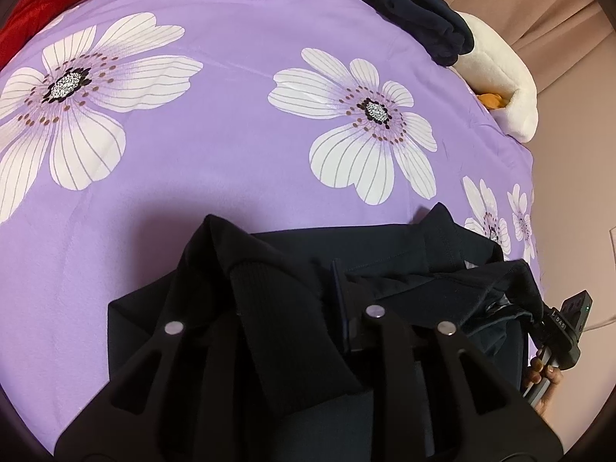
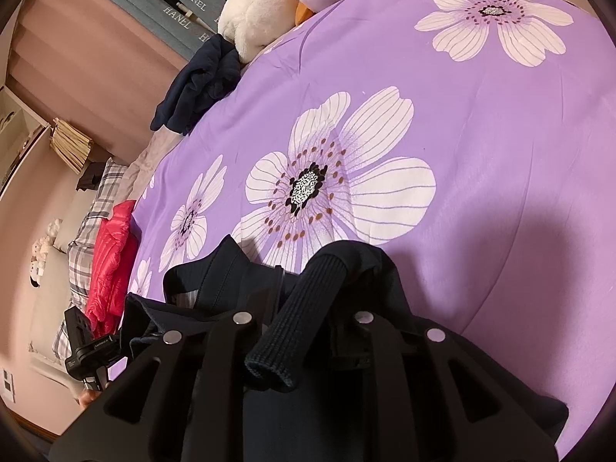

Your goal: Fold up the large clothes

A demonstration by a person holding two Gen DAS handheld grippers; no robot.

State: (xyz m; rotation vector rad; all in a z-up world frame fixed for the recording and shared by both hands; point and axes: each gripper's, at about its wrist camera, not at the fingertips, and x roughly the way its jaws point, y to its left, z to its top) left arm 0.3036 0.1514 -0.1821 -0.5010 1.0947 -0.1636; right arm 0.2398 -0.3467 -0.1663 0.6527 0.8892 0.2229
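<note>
A dark navy garment (image 1: 292,288) with ribbed cuffs hangs bunched between both grippers above a purple flowered bedspread (image 1: 238,38). My left gripper (image 1: 292,308) is shut on the garment; a ribbed cuff (image 1: 269,331) drapes over its fingers. My right gripper (image 2: 304,308) is shut on the same garment (image 2: 238,277), with a ribbed sleeve cuff (image 2: 292,327) lying between its fingers. The right gripper's body also shows at the right edge of the left wrist view (image 1: 566,331). The left one shows at the lower left of the right wrist view (image 2: 88,350).
A second dark garment (image 1: 408,7) lies crumpled at the bed's far edge beside a white plush toy (image 1: 500,77). A red jacket (image 2: 111,258) lies at another corner near plaid pillows (image 2: 92,208). Pink curtains (image 2: 96,57) and a shelf stand beyond the bed.
</note>
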